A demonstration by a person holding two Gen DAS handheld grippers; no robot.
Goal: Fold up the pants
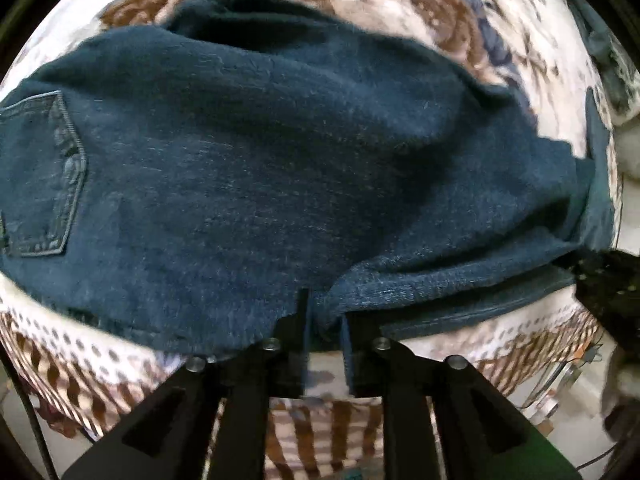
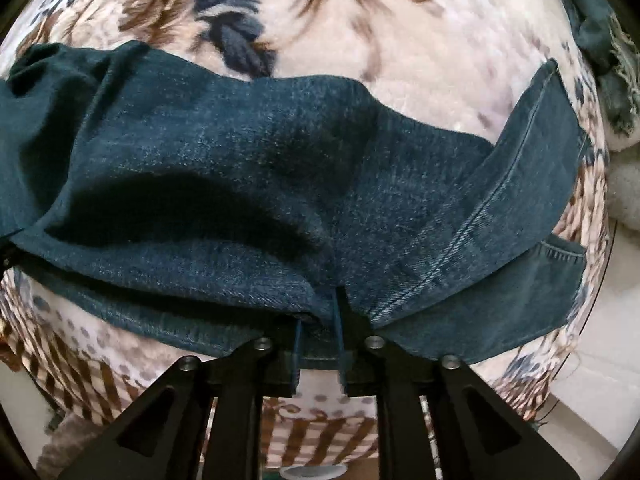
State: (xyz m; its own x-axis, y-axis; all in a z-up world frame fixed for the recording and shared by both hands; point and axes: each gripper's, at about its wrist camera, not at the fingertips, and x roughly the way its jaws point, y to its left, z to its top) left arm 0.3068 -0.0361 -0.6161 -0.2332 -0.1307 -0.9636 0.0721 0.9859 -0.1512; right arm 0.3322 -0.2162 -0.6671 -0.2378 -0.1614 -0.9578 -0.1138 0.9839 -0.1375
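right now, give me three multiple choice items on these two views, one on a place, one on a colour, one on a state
1. Where does the back pocket show in the left wrist view?
A. at the left edge
B. at the top centre
C. at the bottom right

2. What colour are the pants?
A. red
B. dark blue
C. white

3. How do the pants lie on the floral blanket?
A. rolled into a tight ball
B. hung clear above it
C. doubled over, with a hemmed leg end lying across at the right

Answers:
1 A, the stitched pocket sits at the far left of that view.
2 B, the denim is dark blue in both views.
3 C, layered edges show near the right tongs, and the hem crosses on top.
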